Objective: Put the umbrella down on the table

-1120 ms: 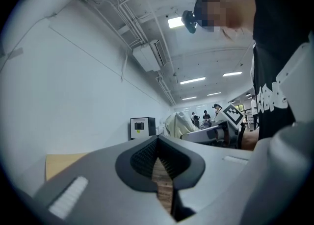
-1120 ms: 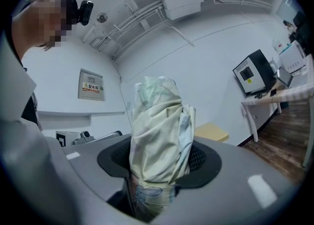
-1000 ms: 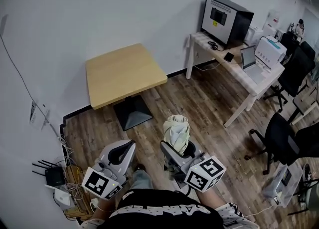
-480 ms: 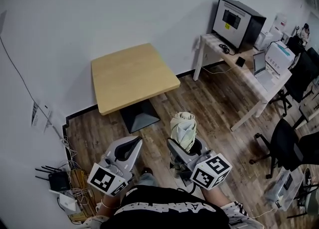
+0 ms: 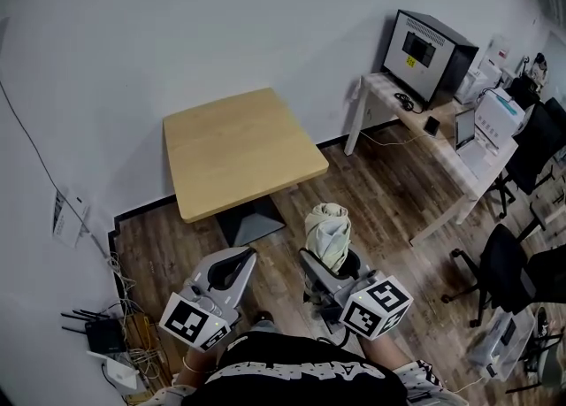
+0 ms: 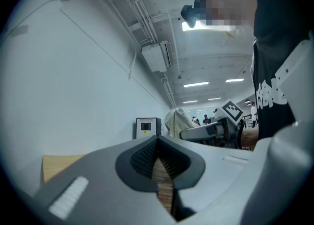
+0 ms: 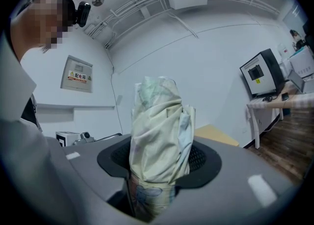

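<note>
The folded, pale cream umbrella [image 7: 159, 138] is clamped in your right gripper [image 7: 159, 170]. The two jaws pinch its bundled canopy from either side near the lower end, and the rest of the bundle sticks out past the fingertips. In the head view the umbrella [image 5: 328, 229] is held in the air over the wood floor [image 5: 389, 187], pointing toward the table [image 5: 239, 143] but short of its near edge, so it is not touching the tabletop. Your left gripper [image 5: 237, 263] hangs just beside it on your left, at about the same reach. In its own view the left gripper [image 6: 158, 158] has its jaws pressed together tip to tip with nothing between them, and only a thin wedge of the floorboards shows through the slit behind the tips. The table is square with a light wooden top on a dark pedestal base [image 5: 252, 220], and it stands against the white wall [image 5: 177, 33] with its top bare. Off to your right, well apart from the table, a white desk [image 5: 416, 134] runs along the room with a black box-shaped machine [image 5: 433, 42] at its far end and an open laptop [image 5: 466, 130] nearer you. A black office chair [image 5: 504, 263] stands by the desk. On the floor by the wall at your left sits a black router [image 5: 102, 335] among loose cables.
</note>
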